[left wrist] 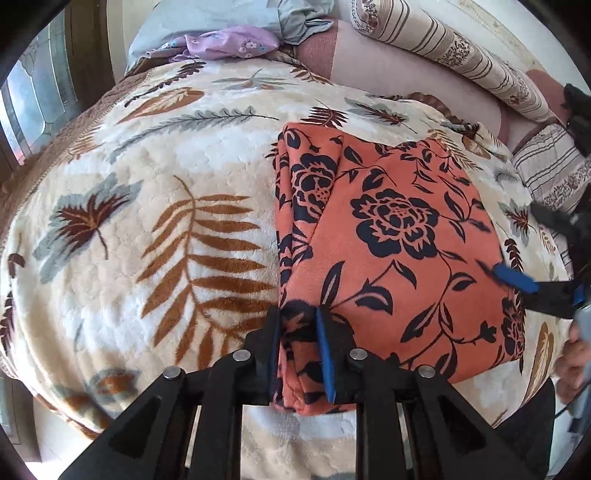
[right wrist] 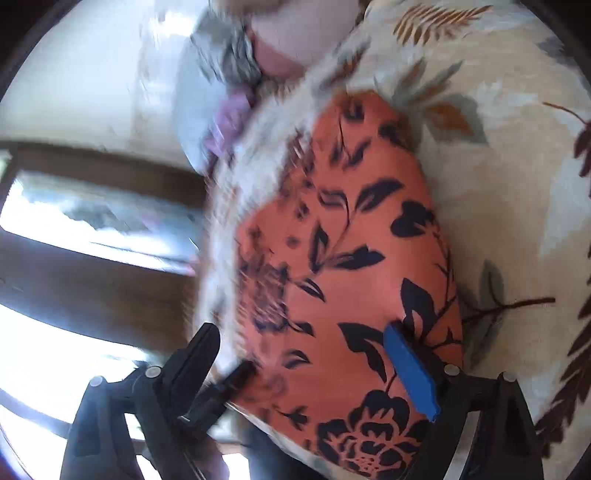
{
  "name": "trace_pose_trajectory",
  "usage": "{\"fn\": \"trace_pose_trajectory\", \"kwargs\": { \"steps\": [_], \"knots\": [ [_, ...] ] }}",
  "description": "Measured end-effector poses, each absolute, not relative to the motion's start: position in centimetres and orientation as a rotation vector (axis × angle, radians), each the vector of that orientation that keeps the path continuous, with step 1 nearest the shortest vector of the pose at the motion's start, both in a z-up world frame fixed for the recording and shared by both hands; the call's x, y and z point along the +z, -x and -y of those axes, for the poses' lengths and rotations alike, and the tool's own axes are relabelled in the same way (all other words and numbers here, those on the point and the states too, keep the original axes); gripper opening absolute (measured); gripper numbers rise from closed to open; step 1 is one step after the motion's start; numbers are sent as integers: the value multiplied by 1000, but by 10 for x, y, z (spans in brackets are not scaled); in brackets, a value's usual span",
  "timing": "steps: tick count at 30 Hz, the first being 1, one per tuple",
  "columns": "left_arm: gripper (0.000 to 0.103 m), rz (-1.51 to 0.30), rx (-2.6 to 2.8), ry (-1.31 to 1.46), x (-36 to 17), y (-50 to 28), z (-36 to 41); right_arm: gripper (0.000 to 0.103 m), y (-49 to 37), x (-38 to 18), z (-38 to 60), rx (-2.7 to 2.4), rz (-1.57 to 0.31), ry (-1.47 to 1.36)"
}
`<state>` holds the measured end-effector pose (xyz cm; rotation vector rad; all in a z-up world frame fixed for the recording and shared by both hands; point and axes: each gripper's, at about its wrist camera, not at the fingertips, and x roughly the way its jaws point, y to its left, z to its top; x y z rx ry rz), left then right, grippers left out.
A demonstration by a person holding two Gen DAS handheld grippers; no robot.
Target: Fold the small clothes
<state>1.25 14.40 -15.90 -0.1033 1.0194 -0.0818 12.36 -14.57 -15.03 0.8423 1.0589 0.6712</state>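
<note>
My left gripper (left wrist: 299, 332) points steeply down at the near left corner of the folded orange garment (left wrist: 388, 240), a floral print in dark navy that lies on the leaf-patterned blanket (left wrist: 166, 184) covering the bed. Its jaws stand narrowly apart, with the garment's thick folded edge running between the blue pads (left wrist: 327, 362); I cannot tell whether the pads press on the cloth or merely flank it. My right gripper (right wrist: 306, 350) sits at the garment's right side, jaws spread wide, holding nothing: one blue-padded finger (right wrist: 410, 373) lies over the orange cloth, the other black finger (right wrist: 201, 350) stands off its edge. In the left wrist view that same blue finger rests on the garment's right margin, with part of a hand (left wrist: 570, 365) behind it. Beyond the blanket lie a lilac cloth (left wrist: 229, 42), grey-blue fabric (left wrist: 207, 18) and a striped bolster (left wrist: 454, 55). The right wrist view is motion-blurred on its left half.
</note>
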Motion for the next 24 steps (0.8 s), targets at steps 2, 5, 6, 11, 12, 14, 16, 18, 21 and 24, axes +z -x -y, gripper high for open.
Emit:
{"fn": "trace_pose_trajectory", "kwargs": {
  "steps": [2,5,6,11,12,14,16,18,21,24],
  "knots": [
    [22,-1010,-88,124,-153,-3,-145,93,-117,-132,147,711,-1032,-845],
    [37,-981,-107,154,-149,14,-144,93,-108,-124,148,727,-993,-772],
    [39,-994,-100,142,-155,15,-141,94,-106,-133,147,709,-1011,-758],
    [41,-1058,-79,195,-164,16,-145,94,-93,-146,156,675,-1061,-821],
    [41,-1033,-80,186,-155,17,-145,94,-87,-133,156,704,-1031,-801],
    [41,-965,-82,159,-133,18,-143,94,-75,-113,156,763,-966,-767],
    [41,-914,-91,177,-114,13,-142,96,-67,-114,153,793,-961,-762],
    [41,-882,-101,194,-104,2,-140,97,-65,-140,147,760,-1058,-721],
    [41,-865,-112,164,-93,-16,-127,97,-57,-164,153,712,-1123,-799],
    [46,-842,-153,146,-86,-34,-115,97,-53,-142,159,743,-1051,-775]
  ]
}}
